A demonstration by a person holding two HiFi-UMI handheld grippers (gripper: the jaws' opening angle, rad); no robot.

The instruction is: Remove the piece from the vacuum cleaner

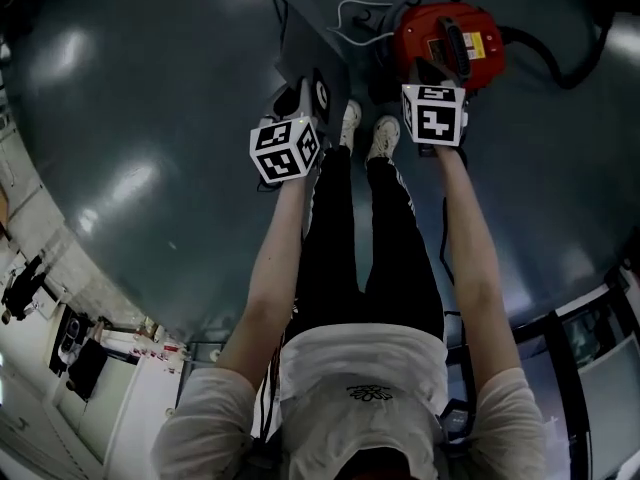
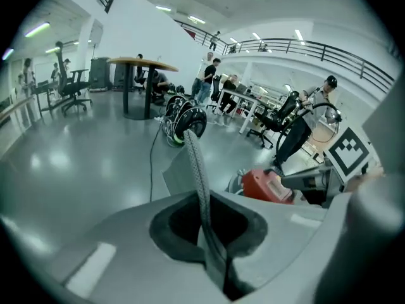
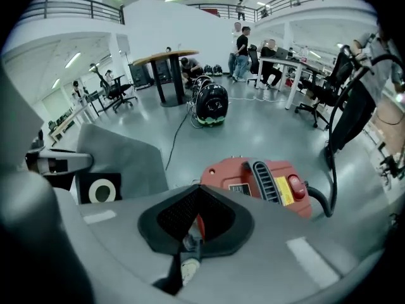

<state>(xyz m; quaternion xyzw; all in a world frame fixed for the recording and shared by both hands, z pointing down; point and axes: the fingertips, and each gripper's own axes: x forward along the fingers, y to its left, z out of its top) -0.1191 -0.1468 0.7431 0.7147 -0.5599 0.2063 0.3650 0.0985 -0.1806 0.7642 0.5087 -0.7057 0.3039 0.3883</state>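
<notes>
The red vacuum cleaner (image 1: 447, 40) stands on the grey floor in front of the person's feet; it also shows as the vacuum cleaner (image 2: 266, 185) and, closer, the vacuum cleaner (image 3: 256, 182). A flat grey piece (image 1: 308, 53) with a black collar and white ring (image 3: 101, 190) is left of it. My left gripper (image 1: 305, 103) is shut on this piece's edge, seen as a thin woven strip (image 2: 195, 163) rising between the jaws of the left gripper (image 2: 209, 246). My right gripper (image 1: 432, 80) hovers over the vacuum's near side. That right gripper (image 3: 193, 233) is shut with nothing in it.
A black hose (image 1: 560, 63) runs right from the vacuum, and a white cable (image 1: 355, 13) lies behind it. The person's shoes (image 1: 365, 133) are between the grippers. Farther off are a black bundle (image 3: 211, 103) on the floor, a round table (image 3: 168, 62), desks, chairs and people.
</notes>
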